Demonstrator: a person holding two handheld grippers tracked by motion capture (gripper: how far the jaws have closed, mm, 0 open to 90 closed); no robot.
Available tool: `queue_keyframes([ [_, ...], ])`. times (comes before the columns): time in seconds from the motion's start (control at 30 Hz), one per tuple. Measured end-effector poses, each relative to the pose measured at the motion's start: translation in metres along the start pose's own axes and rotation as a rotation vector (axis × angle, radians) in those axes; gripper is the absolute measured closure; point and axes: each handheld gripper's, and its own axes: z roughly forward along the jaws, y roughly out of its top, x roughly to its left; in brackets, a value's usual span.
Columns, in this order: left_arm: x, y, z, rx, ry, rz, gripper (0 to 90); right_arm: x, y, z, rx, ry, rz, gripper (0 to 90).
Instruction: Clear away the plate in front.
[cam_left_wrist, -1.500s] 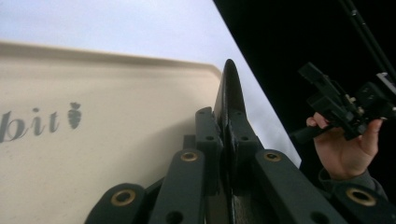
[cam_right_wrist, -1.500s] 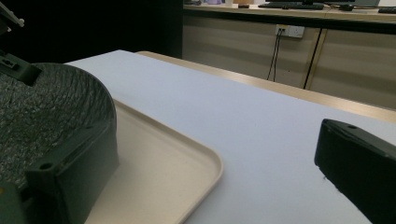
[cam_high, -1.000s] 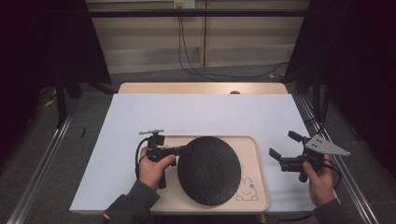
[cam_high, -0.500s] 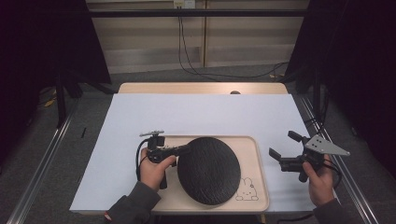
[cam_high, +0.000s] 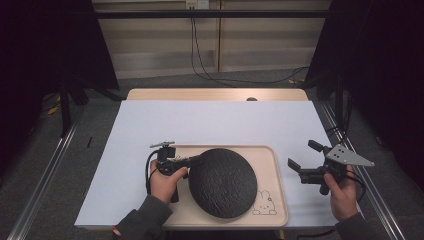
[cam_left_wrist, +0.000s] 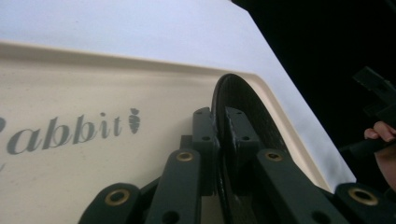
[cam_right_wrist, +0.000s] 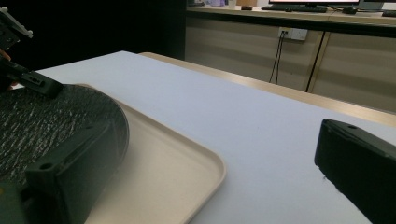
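Gripping the left rim of a black plate (cam_high: 222, 182), the left gripper (cam_high: 192, 160) sits low and left of centre in the high view, its jaws pinched narrow on the thin edge. In the left gripper view the plate's edge (cam_left_wrist: 243, 107) runs between the two black pads just right of centre. The plate lies on a beige tray (cam_high: 277, 170) in the lower middle of the high view, covering most of it. The right gripper (cam_high: 302, 161) hovers at the lower right of that view, just past the tray's right edge, its jaws spread wide with nothing between them, apart from the plate.
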Motion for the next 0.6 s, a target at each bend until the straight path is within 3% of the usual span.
queue_keyframes([
  [0.3, 0.0033, -0.0006, 0.0032, 0.005, 0.032, 0.026, 81.8, -0.0004, 0.0004, -0.0003, -0.007, -0.003, -0.005, 0.0],
  [0.6, 0.0076, 0.0025, 0.0101, 0.011, 0.036, 0.056, 80.7, 0.0004, 0.0007, 0.0005, -0.008, 0.0, -0.005, 0.0],
])
